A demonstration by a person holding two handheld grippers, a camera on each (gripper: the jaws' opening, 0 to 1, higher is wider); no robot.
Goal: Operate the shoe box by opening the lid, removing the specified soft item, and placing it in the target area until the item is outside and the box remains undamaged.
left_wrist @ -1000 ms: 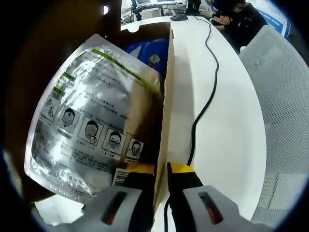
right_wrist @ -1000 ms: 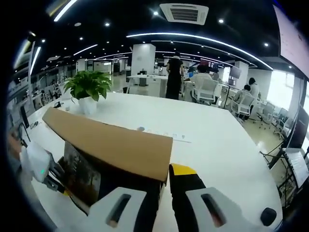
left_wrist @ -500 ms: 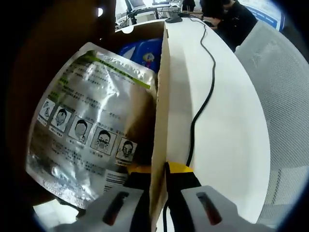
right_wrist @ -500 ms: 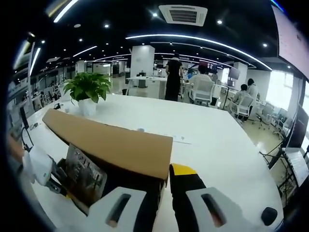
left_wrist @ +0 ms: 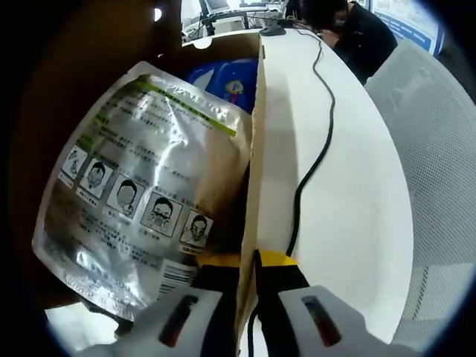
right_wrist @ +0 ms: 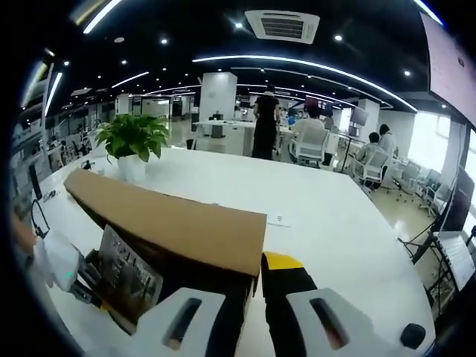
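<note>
In the left gripper view, the left gripper [left_wrist: 248, 262] stands at the bottom with its two yellow-tipped fingers [left_wrist: 274, 262] clenched on the thin cardboard side wall of the shoe box [left_wrist: 254, 175], one finger inside the wall and one outside it. Inside the shoe box, leaning against that wall, stands a silver foil pouch [left_wrist: 137, 190] printed with a green stripe, small text and a row of pictures showing how to wear a face mask; it is tilted and its lower corner sits close beside the inner finger. Beyond the pouch, deeper in the shoe box, lies a blue item [left_wrist: 227, 82], partly hidden. On the outer side of the wall, the white tabletop [left_wrist: 342, 193] carries a black cable [left_wrist: 316, 160] that runs along it away from the shoe box. Beside the tabletop's edge stands a white mesh chair [left_wrist: 435, 149], and at the far end of the tabletop a person in dark clothes [left_wrist: 349, 30] sits.

In the right gripper view, the right gripper [right_wrist: 253, 268] has its fingers closed on the near edge of the brown cardboard lid [right_wrist: 175, 223], which is raised above the shoe box's opening. Under the lid, at the shoe box's left end, the foil pouch [right_wrist: 130, 279] shows with the left gripper [right_wrist: 63, 271] beside it. Beyond the lid on the tabletop [right_wrist: 297, 201] stands a potted green plant [right_wrist: 135, 141]. Past the tabletop's far edge, a standing person in black [right_wrist: 265, 123] and several seated people [right_wrist: 312, 137] occupy the office.
</note>
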